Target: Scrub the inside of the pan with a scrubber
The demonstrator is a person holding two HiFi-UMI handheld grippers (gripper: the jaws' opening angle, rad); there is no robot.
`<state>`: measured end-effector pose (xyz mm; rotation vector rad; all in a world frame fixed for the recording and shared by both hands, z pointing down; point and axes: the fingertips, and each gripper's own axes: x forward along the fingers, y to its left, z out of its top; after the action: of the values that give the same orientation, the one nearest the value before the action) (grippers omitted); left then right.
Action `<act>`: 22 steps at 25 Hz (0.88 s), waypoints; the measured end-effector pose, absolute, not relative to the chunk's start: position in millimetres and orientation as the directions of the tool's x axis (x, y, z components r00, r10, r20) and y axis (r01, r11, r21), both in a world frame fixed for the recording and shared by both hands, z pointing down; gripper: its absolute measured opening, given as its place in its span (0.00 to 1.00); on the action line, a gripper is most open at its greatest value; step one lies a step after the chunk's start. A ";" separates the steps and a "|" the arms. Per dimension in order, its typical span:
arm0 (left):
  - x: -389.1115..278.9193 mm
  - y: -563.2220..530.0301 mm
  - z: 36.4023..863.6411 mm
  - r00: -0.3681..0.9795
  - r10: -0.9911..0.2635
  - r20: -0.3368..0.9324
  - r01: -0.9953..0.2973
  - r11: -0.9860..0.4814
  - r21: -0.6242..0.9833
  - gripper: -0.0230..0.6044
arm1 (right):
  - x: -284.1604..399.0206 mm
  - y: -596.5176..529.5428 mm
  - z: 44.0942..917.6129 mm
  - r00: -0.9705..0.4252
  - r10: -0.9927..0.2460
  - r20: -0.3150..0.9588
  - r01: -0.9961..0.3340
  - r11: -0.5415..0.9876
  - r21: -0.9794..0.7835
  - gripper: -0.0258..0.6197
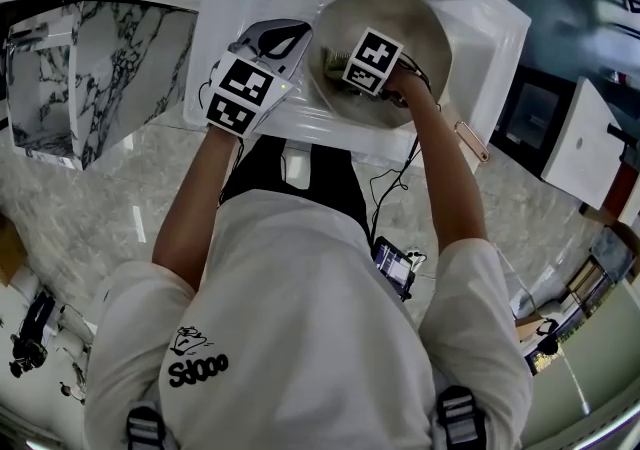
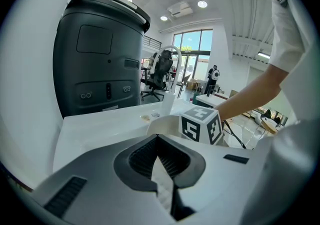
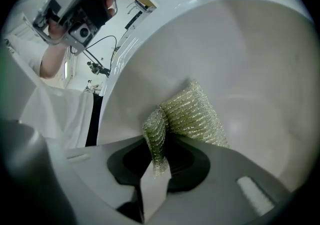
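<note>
A round metal pan [image 1: 425, 33] sits in the white sink [image 1: 490, 38], its brownish handle [image 1: 470, 138] pointing to the near right. My right gripper [image 1: 345, 68] is inside the pan at its left side. In the right gripper view the right gripper [image 3: 157, 164] is shut on a gold-green mesh scrubber [image 3: 192, 114], which lies pressed against the pan's pale inner wall [image 3: 250, 59]. My left gripper [image 1: 285, 38] rests over the sink's left rim, just outside the pan. Seen in its own view, the left gripper [image 2: 160, 169] has its jaws together with nothing visible between them.
A marble counter [image 1: 100, 68] lies left of the sink. A dark grey machine [image 2: 100, 59] stands behind the sink's flat rim [image 2: 105, 124]. A white bottle [image 2: 167, 101] and a curved tap [image 2: 175, 51] stand at the back. Cables hang near my right forearm [image 1: 440, 168].
</note>
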<state>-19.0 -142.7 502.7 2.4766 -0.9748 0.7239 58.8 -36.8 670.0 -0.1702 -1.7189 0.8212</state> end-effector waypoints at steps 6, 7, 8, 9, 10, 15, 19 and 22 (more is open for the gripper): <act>-9.8 -141.9 501.4 0.641 -0.500 0.582 -0.693 -0.703 0.160 0.04 | 88.5 -15.4 671.1 -0.208 0.534 0.819 -0.276 0.772 -0.573 0.16; -9.1 -141.9 501.1 0.643 -0.499 0.581 -0.691 -0.705 0.159 0.04 | 93.9 -13.9 671.9 -0.185 0.530 0.828 -0.275 0.781 -0.561 0.16; -8.8 -142.1 500.8 0.644 -0.498 0.581 -0.689 -0.707 0.159 0.04 | 98.7 -12.9 672.9 -0.167 0.526 0.834 -0.277 0.786 -0.552 0.16; -8.8 -142.4 500.4 0.645 -0.498 0.580 -0.689 -0.708 0.159 0.04 | 102.9 -12.3 673.8 -0.152 0.525 0.838 -0.282 0.789 -0.546 0.16; -9.1 -142.9 499.9 0.645 -0.498 0.579 -0.689 -0.708 0.158 0.04 | 106.9 -12.1 674.6 -0.140 0.525 0.839 -0.287 0.790 -0.542 0.16; -9.9 -144.7 497.4 0.645 -0.500 0.577 -0.688 -0.709 0.154 0.04 | 131.6 -15.9 676.5 -0.067 0.537 0.841 -0.299 0.793 -0.530 0.16; -10.8 -143.3 497.2 0.644 -0.502 0.577 -0.689 -0.708 0.154 0.04 | 151.8 -28.4 678.3 -0.032 0.500 0.866 -0.315 0.817 -0.483 0.16; -10.9 -142.0 498.2 0.644 -0.500 0.579 -0.690 -0.707 0.157 0.04 | 162.0 -39.4 679.4 -0.047 0.459 0.887 -0.367 0.818 -0.443 0.16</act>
<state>-10.9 -142.0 498.2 2.5011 -0.9449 0.7222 162.0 -39.4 679.4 -0.0788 -1.4730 0.6698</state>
